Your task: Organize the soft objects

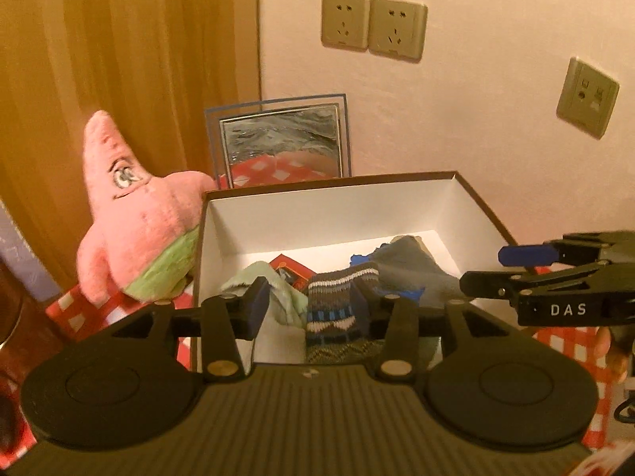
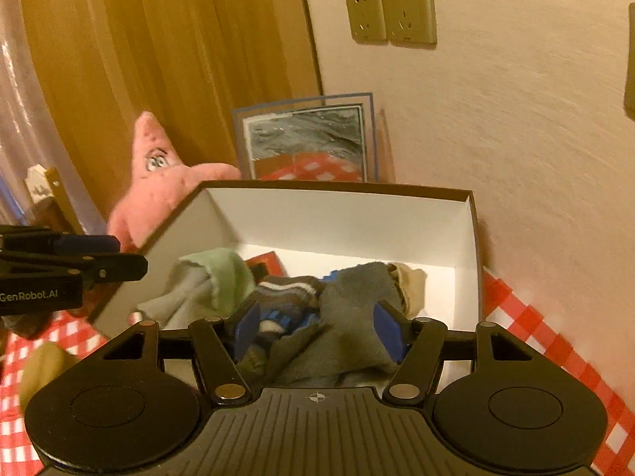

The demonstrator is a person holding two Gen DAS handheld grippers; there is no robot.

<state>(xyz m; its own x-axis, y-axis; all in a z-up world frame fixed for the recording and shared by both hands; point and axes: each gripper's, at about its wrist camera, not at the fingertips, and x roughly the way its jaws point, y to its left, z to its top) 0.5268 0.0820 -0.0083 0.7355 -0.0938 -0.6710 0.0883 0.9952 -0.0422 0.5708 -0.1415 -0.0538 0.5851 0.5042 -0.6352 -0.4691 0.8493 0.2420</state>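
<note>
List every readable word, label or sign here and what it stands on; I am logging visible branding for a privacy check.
"DAS": white letters on the side of the right tool, seen from the left wrist.
"GenRobot.AI": white letters on the side of the left tool, seen from the right wrist.
Red card in the box: print too small to read.
Wall sockets: no lettering legible.

Dim warm orange light; strong fisheye bending at edges; wall [image 2: 516, 119] motion-blurred; dark vignette corners.

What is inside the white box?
The box holds a pale green cloth, a patterned sock, a grey sock and a red card, mostly covered.
</note>
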